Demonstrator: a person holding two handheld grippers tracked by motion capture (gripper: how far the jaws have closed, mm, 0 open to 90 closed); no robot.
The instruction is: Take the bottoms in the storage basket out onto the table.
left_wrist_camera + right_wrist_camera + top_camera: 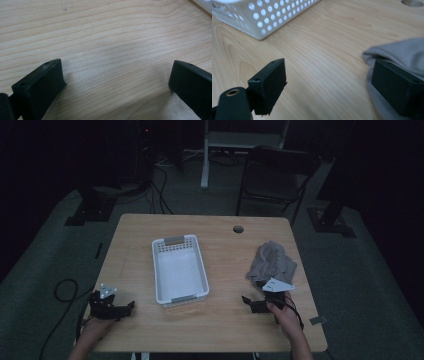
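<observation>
The pale wooden table [220,320] has a smooth, matt top with fine lengthwise grain. The white rectangular plastic basket [179,269] looks smooth and faintly glossy, its walls pierced with round holes. The crumpled grey cloth [272,260] is soft and matt. The left gripper [117,77] and right gripper [329,82] have matt black jaws resembling hard plastic.

Each hand-held gripper is black, the left gripper [111,306] and right gripper [264,301] alike, with blocky screw-holed fingers [42,85], a grey three-cornered top plate and a trailing black cable.
</observation>
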